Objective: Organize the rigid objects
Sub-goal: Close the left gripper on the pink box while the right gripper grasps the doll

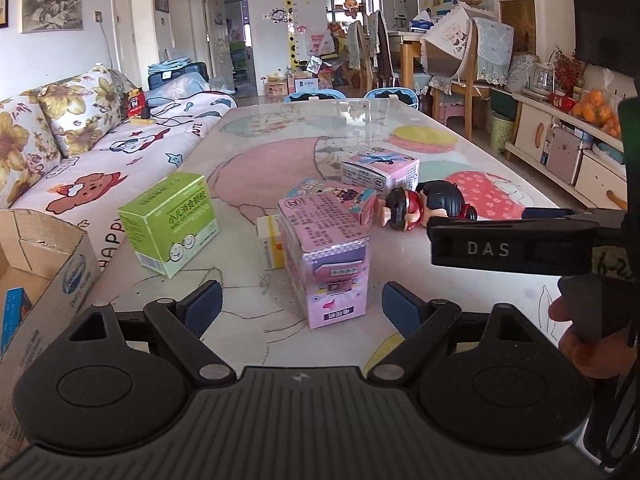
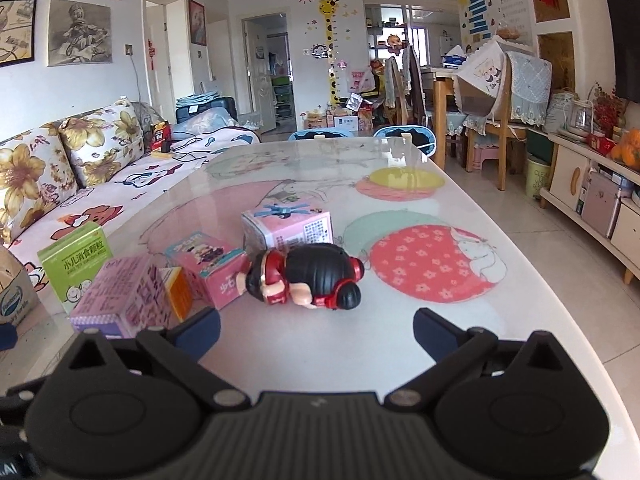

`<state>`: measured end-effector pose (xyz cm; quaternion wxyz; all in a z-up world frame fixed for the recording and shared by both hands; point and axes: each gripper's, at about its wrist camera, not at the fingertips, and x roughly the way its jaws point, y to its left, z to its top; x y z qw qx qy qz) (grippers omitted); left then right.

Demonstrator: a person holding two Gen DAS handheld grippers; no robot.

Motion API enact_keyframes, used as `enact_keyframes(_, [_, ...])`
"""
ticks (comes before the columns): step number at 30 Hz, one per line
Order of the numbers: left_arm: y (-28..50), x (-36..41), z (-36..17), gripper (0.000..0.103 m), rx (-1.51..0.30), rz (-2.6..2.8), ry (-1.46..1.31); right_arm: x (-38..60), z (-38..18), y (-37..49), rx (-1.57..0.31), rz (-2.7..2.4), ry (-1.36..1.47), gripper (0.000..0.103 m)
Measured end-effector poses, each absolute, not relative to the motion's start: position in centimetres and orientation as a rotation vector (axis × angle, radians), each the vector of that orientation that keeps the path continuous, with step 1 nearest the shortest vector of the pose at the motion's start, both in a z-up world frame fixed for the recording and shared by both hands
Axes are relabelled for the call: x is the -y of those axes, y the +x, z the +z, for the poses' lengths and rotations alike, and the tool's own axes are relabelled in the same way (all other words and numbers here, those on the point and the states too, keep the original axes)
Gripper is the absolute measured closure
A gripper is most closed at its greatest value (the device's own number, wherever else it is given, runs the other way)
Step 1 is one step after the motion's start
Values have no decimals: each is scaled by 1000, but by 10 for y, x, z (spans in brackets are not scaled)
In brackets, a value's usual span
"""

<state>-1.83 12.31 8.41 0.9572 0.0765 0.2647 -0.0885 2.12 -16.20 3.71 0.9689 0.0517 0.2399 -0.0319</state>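
Note:
Several small boxes lie on the cartoon-print table [image 1: 280,152]. A tall pink box [image 1: 324,252] stands just ahead of my open left gripper [image 1: 302,306], between its fingers' line. A green box [image 1: 170,224] stands to its left, a small yellow-white box [image 1: 270,246] behind it, and two more pink boxes [image 1: 380,172] farther back. A black-and-red toy figure [image 2: 308,276] lies on its side just ahead of my open right gripper [image 2: 316,328]. In the right wrist view the tall pink box [image 2: 120,296] is at the left with the green box [image 2: 76,264].
An open cardboard carton [image 1: 44,276] stands at the table's left edge with a blue packet inside. A sofa [image 1: 100,148] runs along the left. My right gripper's body [image 1: 508,246] crosses the left wrist view at the right. Cabinets stand at the right.

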Motion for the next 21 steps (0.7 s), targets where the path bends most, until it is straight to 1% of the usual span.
enact_keyframes(9, [0,-107,76,0,-528,-164,151,172,31,50,-492,-15,130,1])
enact_keyframes(21, [16,-107,79,0,-530,-125,133,163,29,80,-492,8,49,1])
